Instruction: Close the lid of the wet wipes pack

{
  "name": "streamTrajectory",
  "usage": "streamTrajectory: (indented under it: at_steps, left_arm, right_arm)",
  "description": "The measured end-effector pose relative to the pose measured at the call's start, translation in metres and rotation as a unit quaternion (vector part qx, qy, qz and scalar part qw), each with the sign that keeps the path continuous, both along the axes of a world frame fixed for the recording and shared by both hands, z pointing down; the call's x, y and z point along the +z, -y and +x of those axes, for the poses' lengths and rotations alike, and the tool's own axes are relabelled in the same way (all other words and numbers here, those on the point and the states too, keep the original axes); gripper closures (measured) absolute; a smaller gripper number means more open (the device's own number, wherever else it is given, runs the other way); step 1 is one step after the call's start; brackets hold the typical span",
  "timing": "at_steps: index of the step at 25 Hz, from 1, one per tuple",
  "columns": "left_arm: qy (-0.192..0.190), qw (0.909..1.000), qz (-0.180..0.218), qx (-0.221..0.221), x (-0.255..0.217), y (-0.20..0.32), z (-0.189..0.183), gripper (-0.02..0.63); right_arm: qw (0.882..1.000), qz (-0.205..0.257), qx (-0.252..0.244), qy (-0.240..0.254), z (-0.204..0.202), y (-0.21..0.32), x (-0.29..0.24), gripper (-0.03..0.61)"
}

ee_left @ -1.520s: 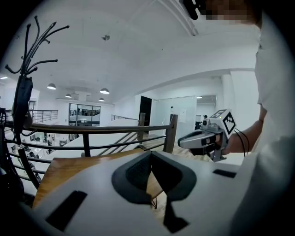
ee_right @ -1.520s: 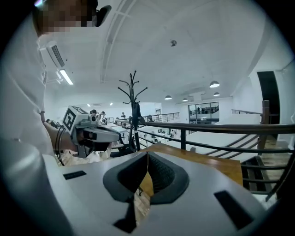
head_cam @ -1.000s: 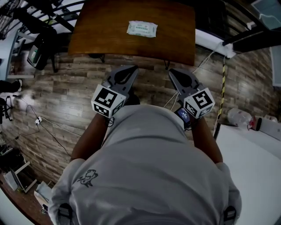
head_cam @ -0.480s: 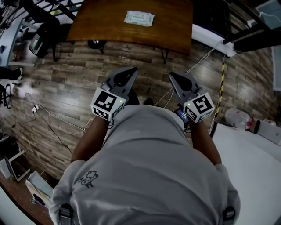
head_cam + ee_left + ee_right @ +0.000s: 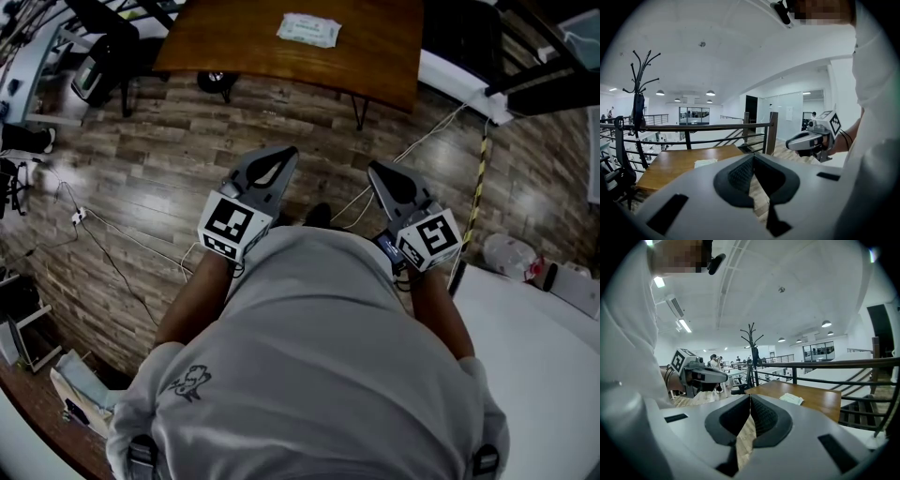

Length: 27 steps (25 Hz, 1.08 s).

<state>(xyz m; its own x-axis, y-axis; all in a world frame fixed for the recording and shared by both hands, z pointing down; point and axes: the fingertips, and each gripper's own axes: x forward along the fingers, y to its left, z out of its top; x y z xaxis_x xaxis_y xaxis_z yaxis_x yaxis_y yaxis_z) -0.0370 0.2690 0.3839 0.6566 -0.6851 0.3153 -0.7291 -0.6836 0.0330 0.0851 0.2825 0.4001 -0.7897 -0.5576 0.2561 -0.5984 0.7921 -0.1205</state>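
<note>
Table (image 5: pixel 234 42) and wipes pack (image 5: pixel 309 30) higher in head view

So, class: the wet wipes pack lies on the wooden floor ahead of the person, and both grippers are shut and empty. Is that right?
No. The head view shows the wet wipes pack on the wooden table instead. The left gripper and right gripper are indeed shut and empty.

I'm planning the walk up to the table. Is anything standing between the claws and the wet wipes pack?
Nothing visible does. Only plank floor lies between the left claw, the right claw and the wooden table. The wet wipes pack lies alone on the tabletop. Both claws are shut and empty.
</note>
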Motion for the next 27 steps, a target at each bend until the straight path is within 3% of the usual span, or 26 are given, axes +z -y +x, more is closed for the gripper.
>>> streamTrajectory:
  at_steps: [6, 27]
  left_arm:
    - [-0.003, 0.9999, 0.01, 0.009, -0.007, -0.01, -0.012, 0.601]
    - [-0.021, 0.9994, 0.007, 0.028, -0.01, -0.038, -0.034, 0.601]
  right_arm:
    - [1.0, 0.003, 0.025, 0.016, -0.013, -0.01, -0.006, 0.545]
    - [1.0, 0.016, 0.021, 0.006, -0.048, -0.028, -0.019, 0.545]
